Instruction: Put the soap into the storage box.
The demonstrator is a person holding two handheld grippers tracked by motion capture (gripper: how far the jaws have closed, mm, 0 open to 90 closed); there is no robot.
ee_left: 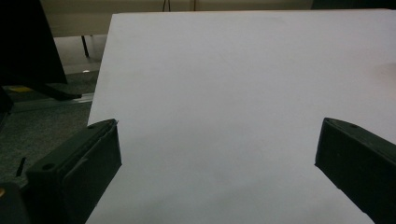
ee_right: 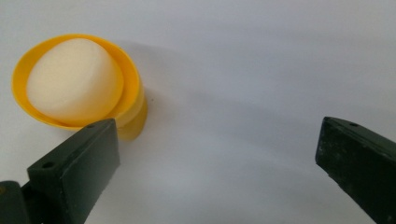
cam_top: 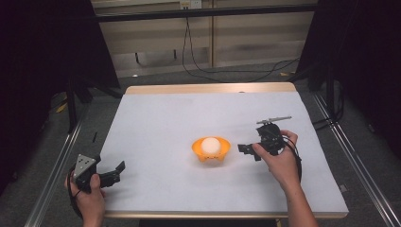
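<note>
Right gripper view — white ball (ee_right: 74, 81) in orange cup (ee_right: 133, 105)

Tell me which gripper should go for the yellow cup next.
Right. The right gripper sits open just beside the yellow cup holding the white ball; the left gripper rests open at the table's near-left corner.

Lone mid-table obstacle: orange bowl (cam_top: 211, 150)

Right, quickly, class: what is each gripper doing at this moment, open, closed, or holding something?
Left gripper: open, holding nothing, over the bare white table.
Right gripper: open, holding nothing, beside the orange bowl with the white ball.
</note>
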